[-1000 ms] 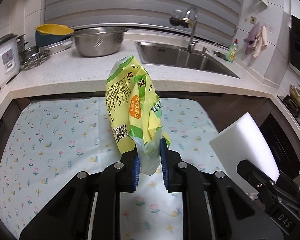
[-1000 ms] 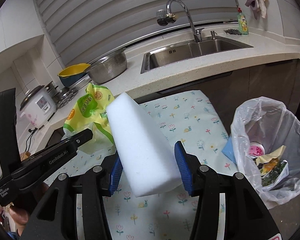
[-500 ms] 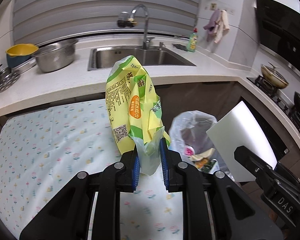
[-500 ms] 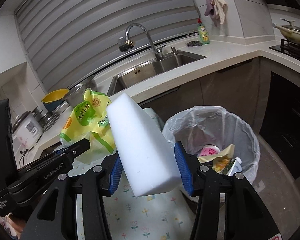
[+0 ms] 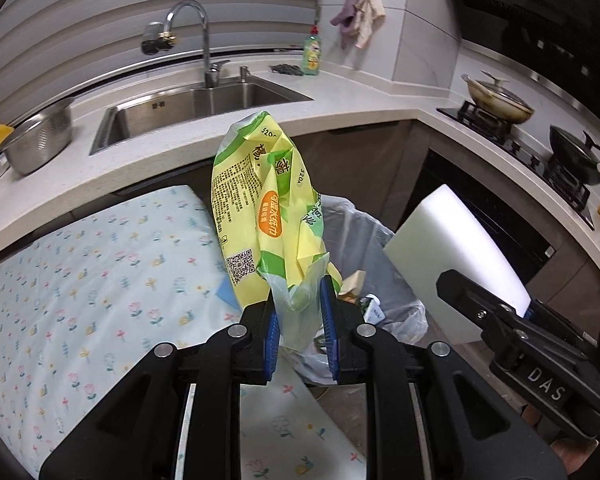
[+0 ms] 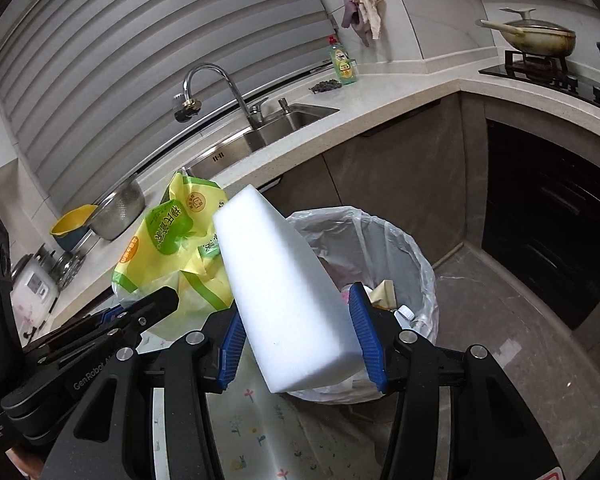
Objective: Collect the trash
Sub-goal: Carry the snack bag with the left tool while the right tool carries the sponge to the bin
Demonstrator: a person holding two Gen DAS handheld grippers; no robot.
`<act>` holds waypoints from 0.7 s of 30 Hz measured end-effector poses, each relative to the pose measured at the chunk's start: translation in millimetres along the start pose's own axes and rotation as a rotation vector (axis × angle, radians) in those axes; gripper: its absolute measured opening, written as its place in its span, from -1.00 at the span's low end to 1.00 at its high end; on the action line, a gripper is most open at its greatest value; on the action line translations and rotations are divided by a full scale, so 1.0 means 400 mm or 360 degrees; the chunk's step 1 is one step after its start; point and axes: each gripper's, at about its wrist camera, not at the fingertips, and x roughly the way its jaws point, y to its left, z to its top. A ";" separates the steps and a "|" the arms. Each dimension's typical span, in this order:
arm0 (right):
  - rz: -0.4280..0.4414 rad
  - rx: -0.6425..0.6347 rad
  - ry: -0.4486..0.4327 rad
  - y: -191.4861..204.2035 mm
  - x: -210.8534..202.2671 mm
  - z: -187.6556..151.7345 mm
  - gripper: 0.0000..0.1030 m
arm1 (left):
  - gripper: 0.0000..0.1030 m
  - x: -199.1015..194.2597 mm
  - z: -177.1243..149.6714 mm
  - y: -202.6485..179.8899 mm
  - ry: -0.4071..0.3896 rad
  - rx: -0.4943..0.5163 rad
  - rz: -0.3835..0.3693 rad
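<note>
**Grippers holding trash near the bin**

Left gripper (image 5: 300, 320) is clamping the bottom of a crumpled yellow-green wrapper (image 5: 268, 208), which is standing up above its jaws. Beyond and below it, the lined trash bin (image 5: 380, 248) is sitting on the floor beside the floral-cloth tabletop (image 5: 100, 272). Right gripper (image 6: 300, 336) is squeezing a white foam block (image 6: 284, 292) between its blue pads, the block tilting up and leftward, with the bin just ahead of and beneath it.
</note>
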 end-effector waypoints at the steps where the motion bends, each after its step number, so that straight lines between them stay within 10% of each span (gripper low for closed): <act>1: -0.0008 0.0005 0.0003 -0.010 0.004 -0.001 -0.06 | -0.64 0.008 -0.001 -0.009 0.0011 0.0011 -0.0011; 13: -0.0084 0.0061 0.0066 -0.091 0.099 0.002 -0.06 | -0.46 0.147 -0.009 -0.053 0.0122 0.0058 -0.0055; 21: -0.0069 0.0041 0.0103 -0.077 0.174 0.000 -0.03 | 0.42 0.143 -0.012 0.016 0.0042 -0.0072 -0.0034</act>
